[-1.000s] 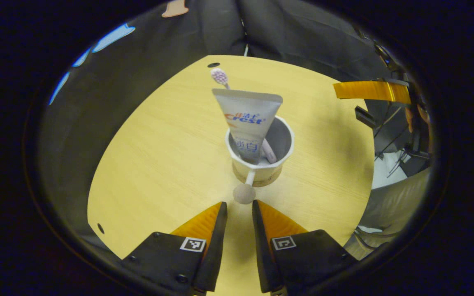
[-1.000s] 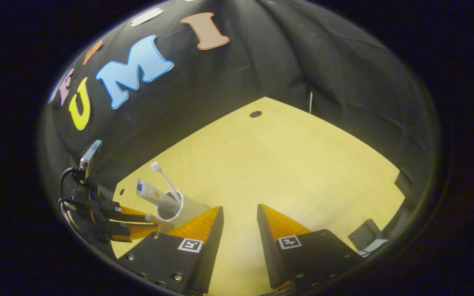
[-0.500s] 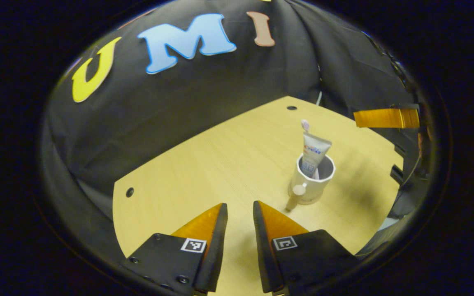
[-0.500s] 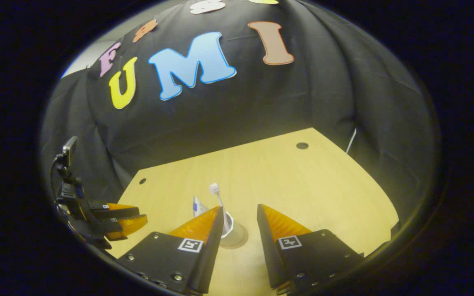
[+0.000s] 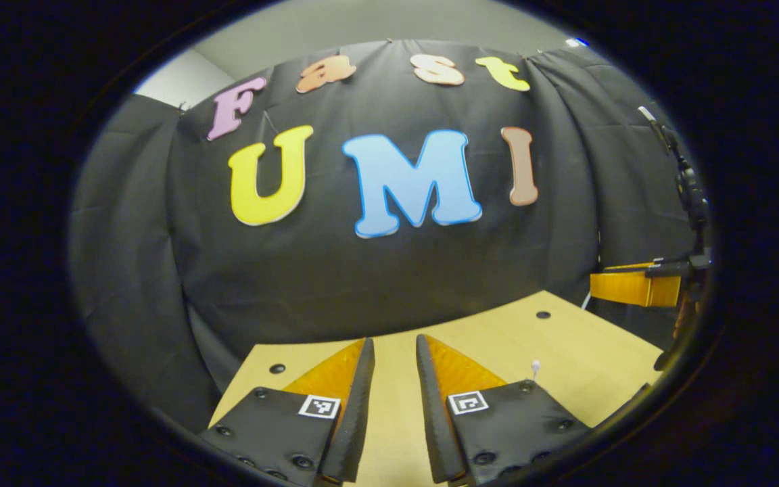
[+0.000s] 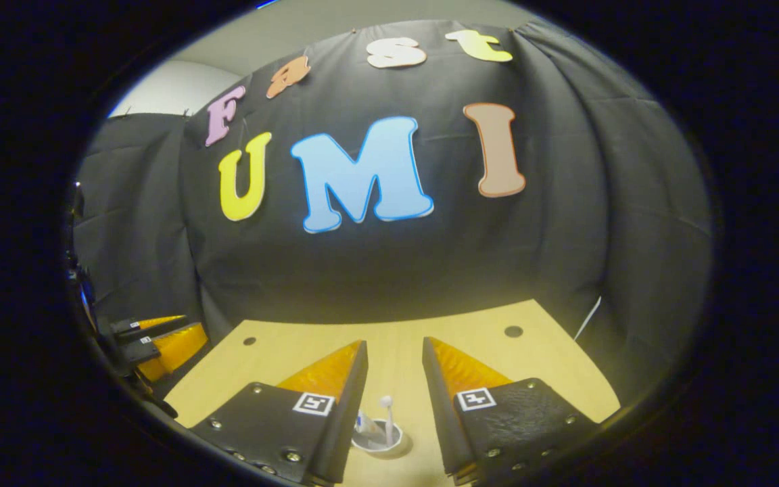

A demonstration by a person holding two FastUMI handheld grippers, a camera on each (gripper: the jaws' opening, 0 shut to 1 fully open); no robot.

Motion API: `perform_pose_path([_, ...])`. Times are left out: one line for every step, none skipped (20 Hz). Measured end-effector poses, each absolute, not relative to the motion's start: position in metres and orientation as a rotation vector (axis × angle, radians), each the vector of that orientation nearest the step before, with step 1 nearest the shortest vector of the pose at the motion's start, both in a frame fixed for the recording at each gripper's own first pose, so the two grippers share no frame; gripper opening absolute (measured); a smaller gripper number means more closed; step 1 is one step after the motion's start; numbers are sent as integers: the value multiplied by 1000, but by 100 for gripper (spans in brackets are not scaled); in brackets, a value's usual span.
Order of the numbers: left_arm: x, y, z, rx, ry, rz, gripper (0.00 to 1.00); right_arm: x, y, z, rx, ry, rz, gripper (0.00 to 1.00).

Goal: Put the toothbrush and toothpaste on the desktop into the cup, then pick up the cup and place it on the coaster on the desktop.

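The white cup (image 6: 389, 443) stands on the wooden desktop (image 6: 470, 338), low in the right gripper view between my right gripper's fingers but well beyond them. The toothbrush (image 6: 387, 406) and the toothpaste tube (image 6: 364, 423) stand upright in it. A round coaster edge (image 6: 404, 452) peeks out under the cup. My right gripper (image 6: 395, 346) is open and holds nothing. My left gripper (image 5: 395, 341) is also open and empty, its fingers a narrow gap apart. The toothbrush head (image 5: 535, 366) pokes up behind its right finger. Each gripper sees the other: left gripper (image 6: 159, 335), right gripper (image 5: 633, 287).
The black booth wall (image 5: 389, 270) rises straight behind the desktop (image 5: 498, 335). Small dark holes mark the desktop's far corners (image 6: 513, 331) (image 6: 249, 341). A white cable (image 6: 589, 318) hangs by the far right edge.
Both grippers have pulled back and tilted up, so the views swung from the desktop to the wall. The cup with toothbrush and toothpaste stays standing where it was.
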State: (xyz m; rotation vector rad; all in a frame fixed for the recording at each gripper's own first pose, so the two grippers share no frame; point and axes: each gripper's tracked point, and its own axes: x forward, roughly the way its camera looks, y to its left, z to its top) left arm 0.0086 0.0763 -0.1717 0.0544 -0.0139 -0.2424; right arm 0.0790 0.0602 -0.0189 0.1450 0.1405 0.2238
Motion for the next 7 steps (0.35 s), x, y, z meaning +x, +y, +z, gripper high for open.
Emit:
perform_pose_path([4, 78, -166, 36, -59, -236, 44, 80, 59, -7, 139, 113, 220, 51])
perform_pose_path([3, 80, -158, 17, -102, -230, 48, 80, 58, 3, 135, 87, 216, 51])
perform_pose_path([-2, 81, -153, 3, -138, -223, 48, 78, 57, 13, 132, 63, 210, 51])
perform_pose_path([-5, 81, -149, -1, -169, -216, 48, 79, 57, 20, 132, 41, 203, 51])
perform_pose_path([-7, 81, -148, -2, -190, -210, 48, 78, 57, 26, 131, 23, 200, 51])
perform_pose_path([-10, 80, -146, -3, -206, -205, 43, 77, 57, 29, 131, 11, 197, 51])
perform_pose_path([-11, 80, -144, -8, -217, -203, 43, 76, 57, 34, 130, -4, 194, 51])
